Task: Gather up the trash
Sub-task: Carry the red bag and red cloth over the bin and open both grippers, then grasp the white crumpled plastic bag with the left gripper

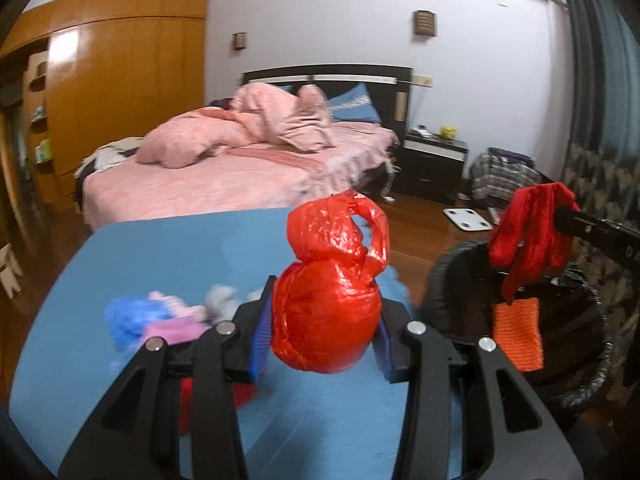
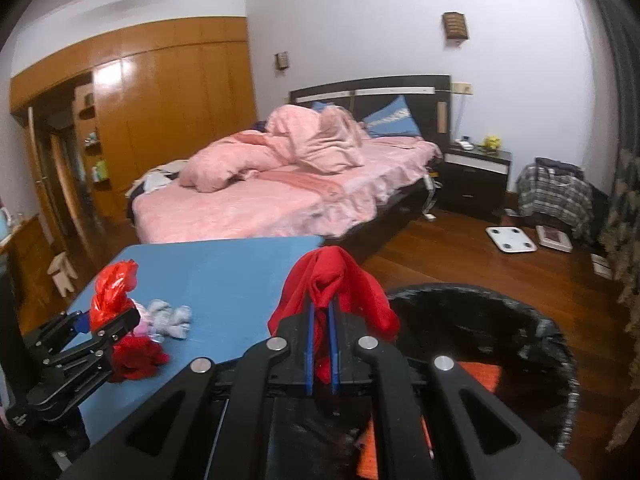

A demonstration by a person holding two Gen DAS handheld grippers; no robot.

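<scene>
Red plastic bag [image 1: 328, 304], knotted and crumpled, sits pinched between the blue pads of the left gripper [image 1: 320, 332], lifted clear of the blue desk [image 1: 180, 248]. The right gripper [image 2: 320, 344] is pressed nearly together on a fold of red cloth [image 2: 332, 288], which drapes over both fingers and hangs at the rim of the black-lined trash bin [image 2: 520, 320]. An orange knitted piece [image 1: 518, 332] already lies inside the bin.

The step in hand looks like dropping both items into the bin. To do it well, I would carry each gripper fully over the opening before releasing — the cloth is draped over the fingers and may snag on them, so a slight downward tilt should help it slide off. The bag is light and springy; releasing it low, inside the rim, should keep it from bouncing out.

Still on the desk, near its left side, lie a red fabric clump [image 2: 136, 356], a grey bundle [image 2: 170, 318] and pink and blue soft pieces [image 1: 160, 320] — likely next to collect.

The left view alone shows the cloth from the side, hanging above the bin, and the blue piece on the desk. The right view alone shows the left gripper from outside and the bin's far rim. Beyond stand the pink bed [image 2: 260, 200] and a wooden wardrobe [image 2: 172, 112].
</scene>
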